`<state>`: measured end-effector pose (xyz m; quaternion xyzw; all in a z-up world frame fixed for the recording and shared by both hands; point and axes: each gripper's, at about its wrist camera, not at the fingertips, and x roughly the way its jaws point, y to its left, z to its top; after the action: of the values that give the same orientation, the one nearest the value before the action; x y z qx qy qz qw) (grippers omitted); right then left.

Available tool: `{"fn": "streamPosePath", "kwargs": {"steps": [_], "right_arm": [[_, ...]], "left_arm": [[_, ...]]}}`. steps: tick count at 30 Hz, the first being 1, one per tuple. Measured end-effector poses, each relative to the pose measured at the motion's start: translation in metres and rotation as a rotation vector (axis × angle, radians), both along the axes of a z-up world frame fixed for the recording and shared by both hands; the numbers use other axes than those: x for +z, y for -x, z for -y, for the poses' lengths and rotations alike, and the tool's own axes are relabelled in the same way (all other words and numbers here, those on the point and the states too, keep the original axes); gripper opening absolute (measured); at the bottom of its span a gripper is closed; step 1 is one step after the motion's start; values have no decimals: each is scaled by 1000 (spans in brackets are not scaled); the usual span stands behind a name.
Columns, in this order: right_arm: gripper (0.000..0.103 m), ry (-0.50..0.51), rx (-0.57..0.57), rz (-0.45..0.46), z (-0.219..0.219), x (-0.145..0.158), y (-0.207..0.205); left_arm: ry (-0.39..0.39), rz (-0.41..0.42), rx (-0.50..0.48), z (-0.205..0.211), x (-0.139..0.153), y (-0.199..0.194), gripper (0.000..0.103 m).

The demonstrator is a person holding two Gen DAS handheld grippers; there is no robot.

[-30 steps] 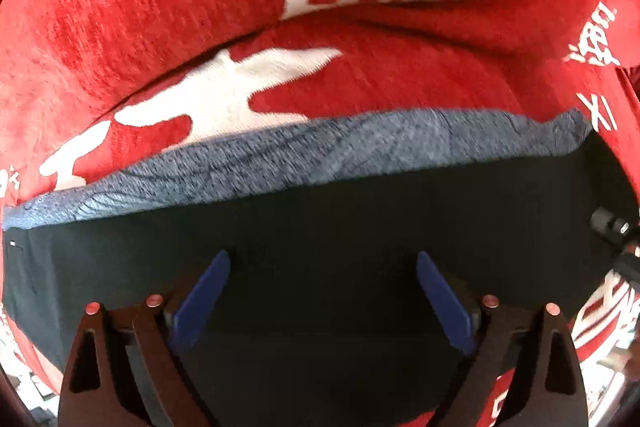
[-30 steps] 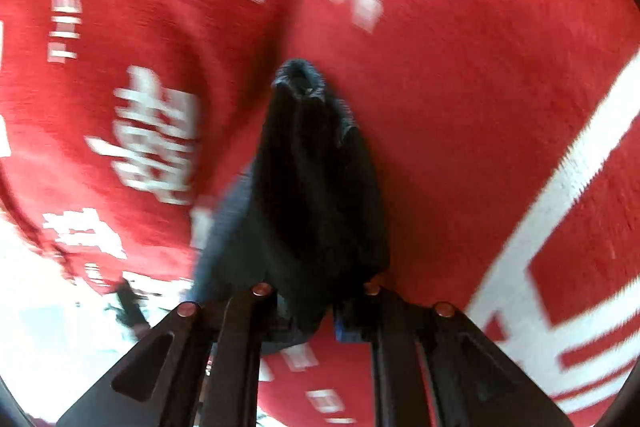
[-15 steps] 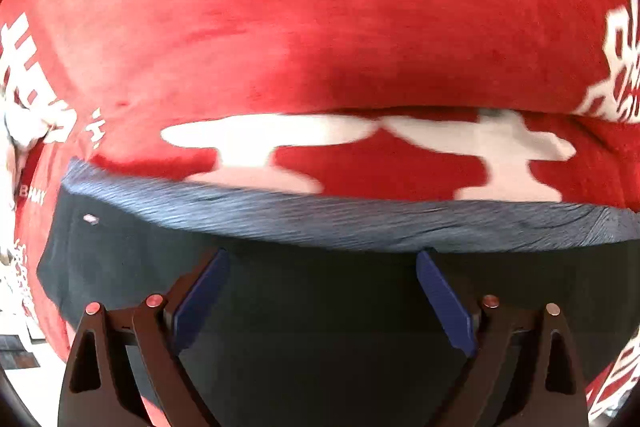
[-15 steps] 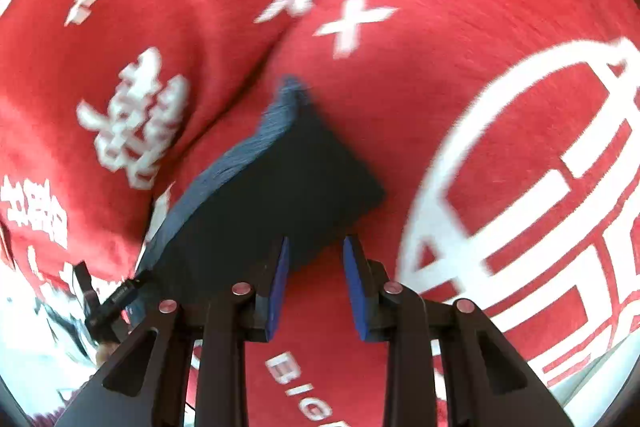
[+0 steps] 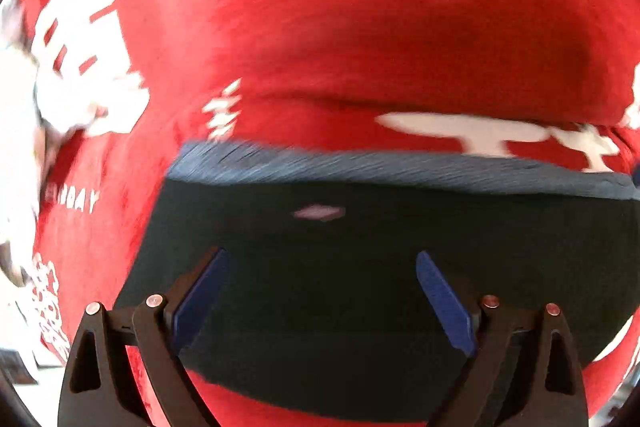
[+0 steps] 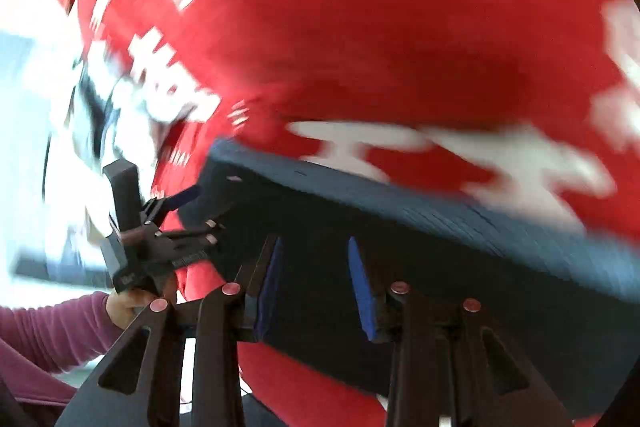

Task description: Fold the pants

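The dark navy pants [image 5: 360, 259] lie folded flat on a red cloth with white lettering [image 5: 360, 27]. Their grey-blue waistband edge [image 5: 400, 171] runs across the far side. My left gripper [image 5: 320, 267] is open and hovers over the near half of the pants, holding nothing. My right gripper [image 6: 314, 255] is open with a narrower gap, over the near left part of the pants [image 6: 440, 259]. The left gripper [image 6: 188, 203] also shows in the right wrist view, at the pants' left corner.
The red cloth [image 6: 400, 27] covers the whole surface around the pants. A hand in a purple sleeve [image 6: 52, 323] holds the left tool. Bright white floor [image 6: 24, 107] lies beyond the cloth's left edge.
My right gripper let go of the bunched pants, opened, and swung round over the flat folded pants. My left gripper stayed open and shifted right along the pants, so their left corner now shows.
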<state>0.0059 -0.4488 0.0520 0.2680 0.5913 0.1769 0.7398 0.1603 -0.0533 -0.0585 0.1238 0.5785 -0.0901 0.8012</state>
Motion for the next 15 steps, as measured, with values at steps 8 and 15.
{"fn": "streamPosePath", "kwargs": {"steps": [8, 15], "right_arm": [[43, 44, 395, -19, -175, -39, -132], [43, 139, 514, -43, -265, -91, -195]], "left_arm": [[122, -14, 149, -90, -30, 2, 95], [195, 23, 160, -96, -32, 14, 96]]}}
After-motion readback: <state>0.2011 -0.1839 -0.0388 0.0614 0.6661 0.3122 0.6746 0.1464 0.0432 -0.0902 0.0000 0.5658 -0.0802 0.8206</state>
